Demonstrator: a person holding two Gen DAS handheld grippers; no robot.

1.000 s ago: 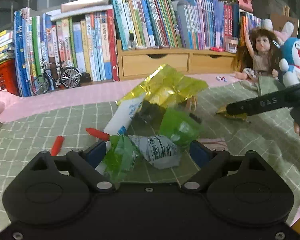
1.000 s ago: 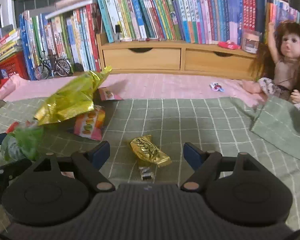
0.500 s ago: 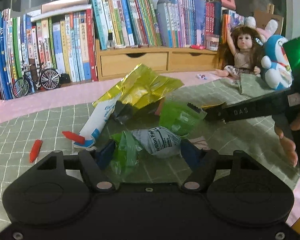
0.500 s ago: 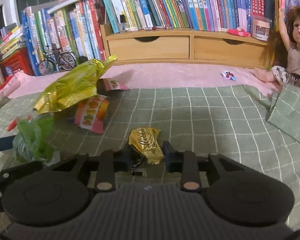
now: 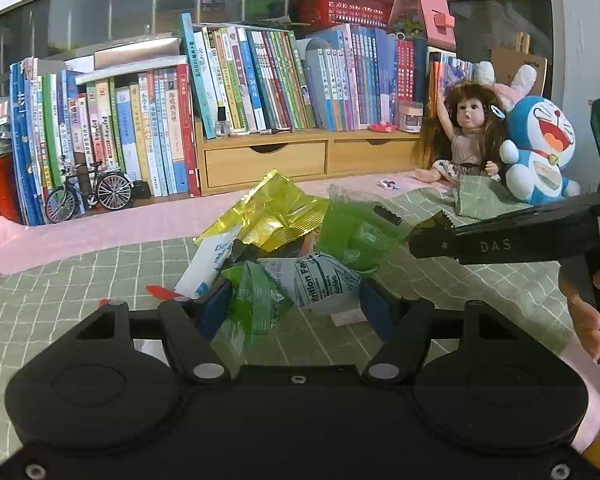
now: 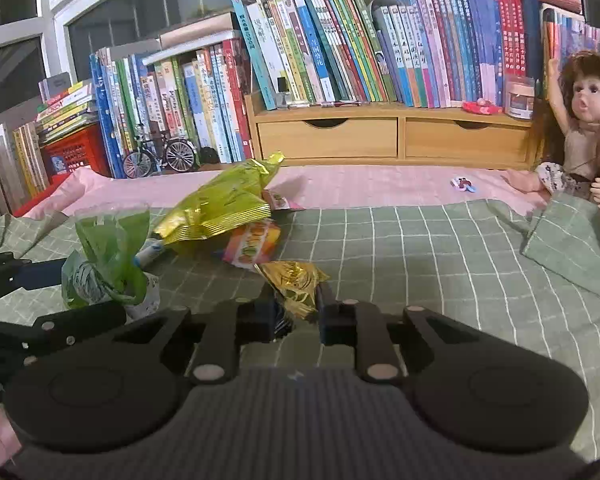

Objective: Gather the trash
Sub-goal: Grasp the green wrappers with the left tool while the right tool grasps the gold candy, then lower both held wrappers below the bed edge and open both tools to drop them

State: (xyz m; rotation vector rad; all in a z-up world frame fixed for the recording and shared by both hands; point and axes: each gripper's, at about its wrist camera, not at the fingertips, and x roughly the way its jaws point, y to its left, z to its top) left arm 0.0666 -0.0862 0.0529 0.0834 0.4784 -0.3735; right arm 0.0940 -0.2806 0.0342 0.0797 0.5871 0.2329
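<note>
I have both grippers loaded: my right gripper [image 6: 296, 312] is clamped tight on a small gold candy wrapper [image 6: 294, 280], and my left gripper [image 5: 294, 308] stands at a middling width, its blue pads pinching a crumpled green-and-white snack bag [image 5: 296, 284] with nutrition print showing. Both pieces sit just above the green checked cloth [image 6: 420, 248] in front of the rest of the litter. I judge both very light, soft and crinkly; the foil will be slick, so a pinch across a bunched fold should hold better than one at a flat edge, and the green bag's loose tail could slip or snag. Left on the cloth are a big yellow-gold foil bag [image 6: 224, 204], an orange-printed packet [image 6: 252, 246] just beside it, a white tube [image 5: 210, 264] partly under the pile, another green wrapper [image 5: 360, 232] and red bits [image 5: 158, 291] to the left. The two tools are close together, the right one's dark arm crossing near the heap in the left view, so I see collision risk there. Open cloth lies to the right, toward the doll [image 6: 580, 120]; the wooden drawers [image 6: 392, 140] and books [image 6: 340, 48] wall off the back.
</note>
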